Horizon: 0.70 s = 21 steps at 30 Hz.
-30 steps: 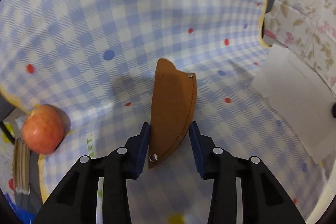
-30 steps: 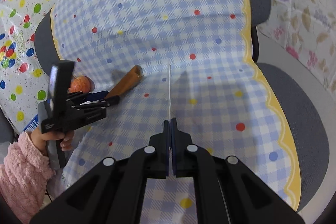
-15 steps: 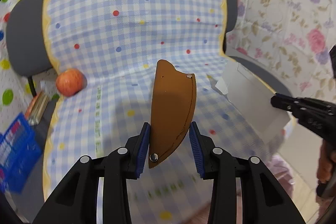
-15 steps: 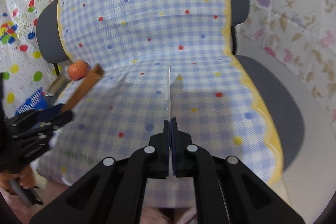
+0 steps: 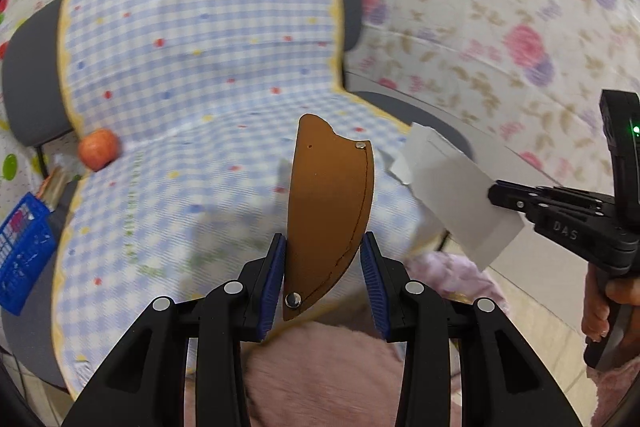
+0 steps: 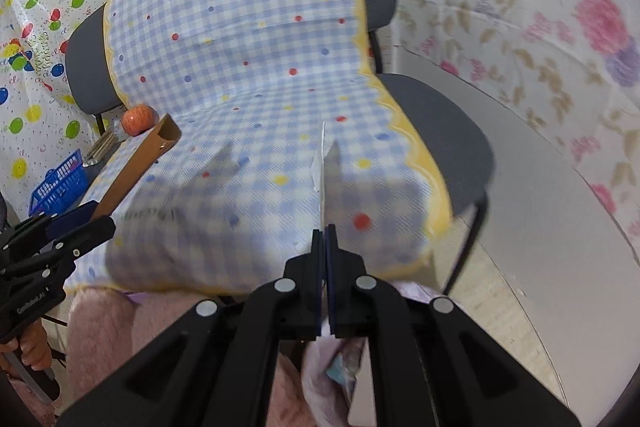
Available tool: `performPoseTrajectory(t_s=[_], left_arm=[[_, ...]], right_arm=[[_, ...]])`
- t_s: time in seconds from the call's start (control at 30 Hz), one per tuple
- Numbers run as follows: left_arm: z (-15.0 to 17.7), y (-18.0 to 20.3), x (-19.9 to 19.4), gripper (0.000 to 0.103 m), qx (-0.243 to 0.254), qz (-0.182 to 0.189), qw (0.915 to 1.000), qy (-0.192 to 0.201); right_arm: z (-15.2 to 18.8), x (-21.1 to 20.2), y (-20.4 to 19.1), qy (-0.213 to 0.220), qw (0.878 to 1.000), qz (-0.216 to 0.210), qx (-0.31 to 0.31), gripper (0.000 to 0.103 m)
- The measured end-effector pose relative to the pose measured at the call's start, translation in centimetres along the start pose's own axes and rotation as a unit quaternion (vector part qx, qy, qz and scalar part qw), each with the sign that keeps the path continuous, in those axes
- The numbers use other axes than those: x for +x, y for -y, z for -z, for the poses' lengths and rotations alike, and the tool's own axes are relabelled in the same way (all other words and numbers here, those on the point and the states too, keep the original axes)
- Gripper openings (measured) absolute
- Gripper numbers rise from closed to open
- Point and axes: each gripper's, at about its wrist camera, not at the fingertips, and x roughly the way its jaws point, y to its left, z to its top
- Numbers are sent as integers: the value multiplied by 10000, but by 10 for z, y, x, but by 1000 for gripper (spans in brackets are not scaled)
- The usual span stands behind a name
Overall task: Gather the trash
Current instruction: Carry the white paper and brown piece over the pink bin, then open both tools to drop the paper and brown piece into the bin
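My left gripper (image 5: 323,243) is shut on a brown leather sheath (image 5: 328,195) with metal rivets, which stands up between the blue pads. My right gripper (image 6: 324,231) is shut on a thin white sheet of paper (image 6: 321,171), seen edge-on in its own view. In the left wrist view the same paper (image 5: 452,195) shows flat, pinched by the right gripper (image 5: 496,193) at the right edge. The right wrist view catches the left gripper (image 6: 90,213) at the lower left with the sheath (image 6: 136,163) angled upward. Both are held in the air in front of the chair.
A grey chair draped in a blue checked cloth (image 5: 200,67) fills the middle. A red apple (image 5: 98,149) rests at the seat's left edge. A blue basket (image 5: 22,251) sits left of the chair. Pink fleece clothing (image 5: 320,367) lies below the grippers. Patterned sheets line the walls.
Both grippers have pulled back from the chair seat, each carrying its item. The whole chair now shows, and the right gripper with the paper has come fully into the left wrist view.
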Motion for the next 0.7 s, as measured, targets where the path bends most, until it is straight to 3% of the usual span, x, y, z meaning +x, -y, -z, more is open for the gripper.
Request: performPoseTrajectory(t_s=[0.17,0.37,0.7], left_arm=[[12,44,-4,39,300,429,9986,-99],[35,90,21,39,513,822,9944,-429],[48,134,73,39,971,1084,9848,-946]], right_arm=[[31,-29,23,23,9994,285,195,2],[74,-48,54,-132,9965,596,577,2],[109,-32,88,-255,9898,697,1215,2]])
